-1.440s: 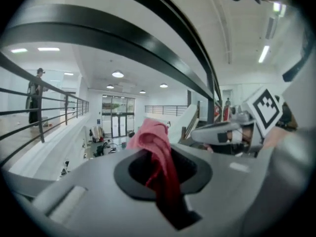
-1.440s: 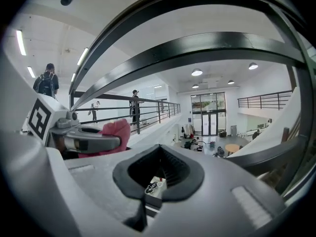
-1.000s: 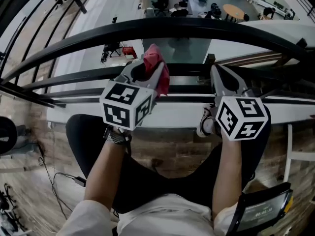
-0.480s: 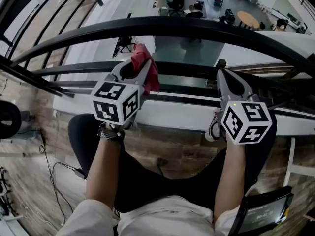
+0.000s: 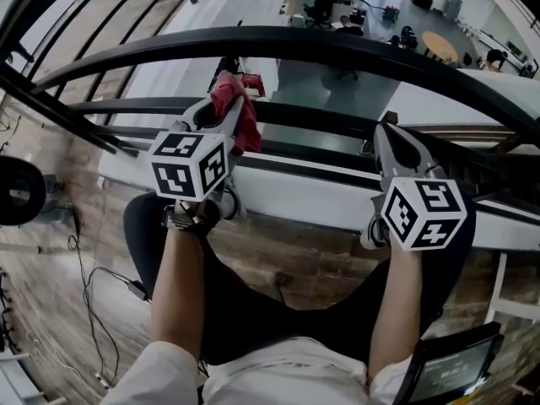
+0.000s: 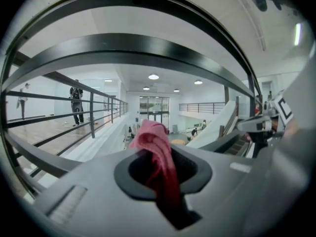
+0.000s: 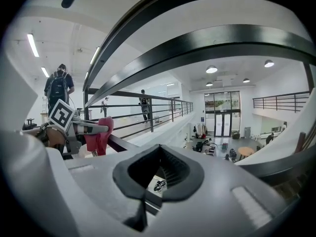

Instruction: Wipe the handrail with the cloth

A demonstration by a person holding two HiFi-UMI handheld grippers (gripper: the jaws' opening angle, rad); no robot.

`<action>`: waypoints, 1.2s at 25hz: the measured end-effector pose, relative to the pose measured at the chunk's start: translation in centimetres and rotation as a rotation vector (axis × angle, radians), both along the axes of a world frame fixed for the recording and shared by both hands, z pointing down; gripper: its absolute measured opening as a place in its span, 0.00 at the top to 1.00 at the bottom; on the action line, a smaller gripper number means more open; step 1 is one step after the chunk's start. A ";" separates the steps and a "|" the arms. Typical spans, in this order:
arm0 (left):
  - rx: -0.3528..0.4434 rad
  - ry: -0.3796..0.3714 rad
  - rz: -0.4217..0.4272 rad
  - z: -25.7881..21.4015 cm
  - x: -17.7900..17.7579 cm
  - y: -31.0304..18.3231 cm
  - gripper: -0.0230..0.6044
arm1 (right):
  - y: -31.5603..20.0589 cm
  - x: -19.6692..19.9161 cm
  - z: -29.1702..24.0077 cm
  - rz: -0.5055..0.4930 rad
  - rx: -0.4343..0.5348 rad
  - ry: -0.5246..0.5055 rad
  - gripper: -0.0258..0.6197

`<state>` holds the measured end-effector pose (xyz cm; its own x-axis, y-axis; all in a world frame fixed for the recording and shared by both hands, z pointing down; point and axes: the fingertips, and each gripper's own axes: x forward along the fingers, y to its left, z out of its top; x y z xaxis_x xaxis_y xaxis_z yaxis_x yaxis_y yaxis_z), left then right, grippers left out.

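Between the jaws of my left gripper (image 5: 228,101) sits the red cloth (image 5: 242,123), clamped firmly, with its loose end bunched just past the tips. Above and ahead of these jaws curves the dark handrail (image 5: 337,45), and the cloth seems not to touch it. My right gripper (image 5: 386,132) has its jaws closed together on nothing. I judge the step is bringing the cloth to the handrail. Next I must raise the left jaws until the cloth presses on it, then slide along. No container is near either jaws.
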<state>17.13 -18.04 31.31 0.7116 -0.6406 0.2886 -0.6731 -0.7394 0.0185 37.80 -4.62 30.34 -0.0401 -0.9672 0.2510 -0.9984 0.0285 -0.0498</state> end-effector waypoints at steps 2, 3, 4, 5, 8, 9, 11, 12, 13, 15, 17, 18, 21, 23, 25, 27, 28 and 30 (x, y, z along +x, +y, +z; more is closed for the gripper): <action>0.003 -0.005 -0.023 0.1 -0.9 -0.6 0.86 | -0.2 -0.3 0.1 -0.006 -0.002 0.002 0.96; 0.004 -0.008 -0.033 0.1 -1.3 -0.8 0.86 | -0.3 -0.5 0.2 -0.009 -0.003 0.003 0.96; 0.005 -0.011 -0.042 0.2 -1.7 -1.1 0.86 | -0.5 -0.8 0.2 -0.011 -0.003 0.002 0.96; 0.008 -0.017 -0.050 0.3 -2.1 -1.3 0.86 | -0.6 -1.0 0.2 -0.013 -0.003 0.001 0.96; 0.037 -0.069 -0.072 0.5 -3.0 -1.9 0.86 | -0.8 -1.9 -0.1 -0.017 0.007 -0.008 0.96; 0.049 -0.093 -0.077 0.5 -3.3 -2.1 0.86 | -0.9 -2.3 -0.3 -0.021 0.012 -0.008 0.96; 0.057 -0.118 -0.076 0.7 -3.6 -2.3 0.86 | -1.3 -2.9 -0.3 -0.035 0.013 0.004 0.96; 0.052 -0.119 -0.070 0.7 -3.6 -2.2 0.86 | -1.4 -2.9 -0.1 -0.040 0.008 0.011 0.96; 0.044 -0.118 -0.061 0.7 -3.4 -2.0 0.86 | -1.3 -2.7 0.2 -0.041 0.001 0.012 0.96; 0.023 -0.120 -0.035 0.7 -2.7 -1.7 0.86 | -1.0 -2.1 0.5 -0.033 -0.010 -0.007 0.96; 0.002 -0.124 -0.013 0.8 -1.9 -1.4 0.86 | -0.7 -1.5 0.2 -0.021 -0.003 -0.021 0.96; -0.004 -0.129 -0.006 0.8 -1.6 -1.4 0.86 | -0.7 -1.3 -0.1 -0.015 0.004 -0.021 0.96; -0.026 -0.144 0.014 0.8 -0.5 -1.1 0.86 | -1.1 -1.0 -1.1 -0.010 0.028 -0.024 0.96; -0.050 -0.137 0.032 0.8 0.4 -0.7 0.86 | -1.1 -1.0 -1.5 -0.017 0.036 -0.026 0.96; -0.060 -0.136 0.036 0.9 1.4 -0.4 0.86 | -0.9 -0.8 -1.6 -0.023 0.038 -0.024 0.96; -0.061 -0.147 0.040 0.9 2.1 -0.1 0.86 | -0.5 -0.1 -1.7 -0.020 0.041 -0.024 0.96; -0.063 -0.153 0.046 0.9 2.4 0.1 0.86 | -0.2 0.3 -1.7 -0.014 0.043 -0.024 0.96; -0.068 -0.165 0.066 1.0 3.3 0.6 0.86 | 0.4 1.4 -1.8 0.004 0.047 -0.026 0.96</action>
